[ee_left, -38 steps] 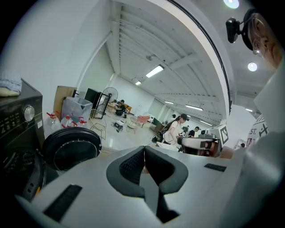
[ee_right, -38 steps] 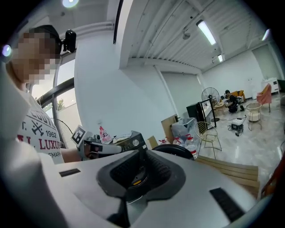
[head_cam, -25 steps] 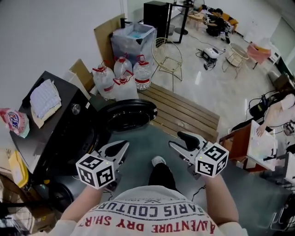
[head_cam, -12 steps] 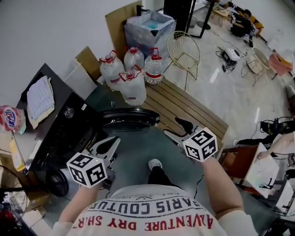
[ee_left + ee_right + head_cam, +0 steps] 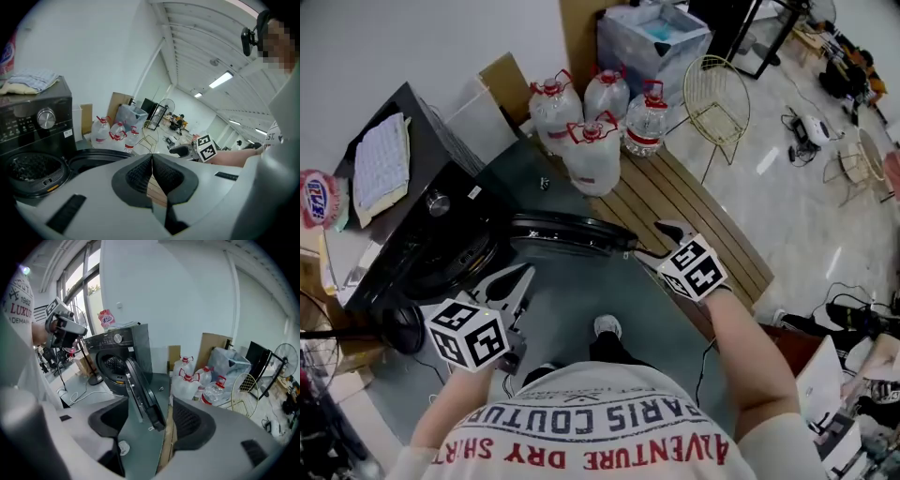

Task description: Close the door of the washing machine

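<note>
Door [image 5: 572, 234] stands wide open off washing machine [image 5: 441, 225]; we log closing as not begun. Right gripper [image 5: 150, 420] jaws just opened wide, door edge framed between them, untouched. Left gripper [image 5: 151, 161] jaws together, empty.

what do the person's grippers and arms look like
Both the left gripper and right gripper are light grey with black ribbed pads, each carrying a white cube printed with black square markers. The person wears a white short-sleeved t-shirt with red and dark lettering.
</note>
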Tool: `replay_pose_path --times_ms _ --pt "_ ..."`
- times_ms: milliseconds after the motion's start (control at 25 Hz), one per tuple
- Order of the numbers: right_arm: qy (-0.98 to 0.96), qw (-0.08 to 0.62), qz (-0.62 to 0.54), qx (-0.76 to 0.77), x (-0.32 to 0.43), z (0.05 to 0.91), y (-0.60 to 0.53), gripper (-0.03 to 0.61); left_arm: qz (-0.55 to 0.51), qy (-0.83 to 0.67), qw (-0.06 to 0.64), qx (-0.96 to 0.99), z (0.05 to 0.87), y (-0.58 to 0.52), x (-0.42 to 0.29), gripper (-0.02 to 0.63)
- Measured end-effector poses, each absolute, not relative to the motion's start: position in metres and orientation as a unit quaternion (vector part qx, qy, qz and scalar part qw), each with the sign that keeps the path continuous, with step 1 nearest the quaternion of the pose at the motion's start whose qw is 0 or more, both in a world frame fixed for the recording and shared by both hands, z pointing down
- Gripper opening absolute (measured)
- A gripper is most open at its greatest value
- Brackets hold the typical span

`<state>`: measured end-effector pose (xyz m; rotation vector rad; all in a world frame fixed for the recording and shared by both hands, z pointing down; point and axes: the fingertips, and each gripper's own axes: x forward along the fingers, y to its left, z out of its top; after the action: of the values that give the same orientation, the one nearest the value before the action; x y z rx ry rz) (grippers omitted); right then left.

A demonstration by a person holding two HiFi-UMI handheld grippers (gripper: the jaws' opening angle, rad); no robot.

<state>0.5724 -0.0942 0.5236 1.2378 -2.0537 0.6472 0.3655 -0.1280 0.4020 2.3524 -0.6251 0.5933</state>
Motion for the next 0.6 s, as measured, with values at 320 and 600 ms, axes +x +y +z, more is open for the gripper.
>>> replay_pose_path --times_ms 320,600 --pt "-0.794 0.397 0.230 0.397 0.570 0.605 -0.124 0.282 0.233 -0.268 0.324 0.877 0.437 -0.139 0.359 0.028" --pt "-0.793 0.450 0.194 0.362 0.571 0.655 -0.138 0.246 0.257 -0.300 0.333 0.856 0.465 -0.142 0.337 0.028"
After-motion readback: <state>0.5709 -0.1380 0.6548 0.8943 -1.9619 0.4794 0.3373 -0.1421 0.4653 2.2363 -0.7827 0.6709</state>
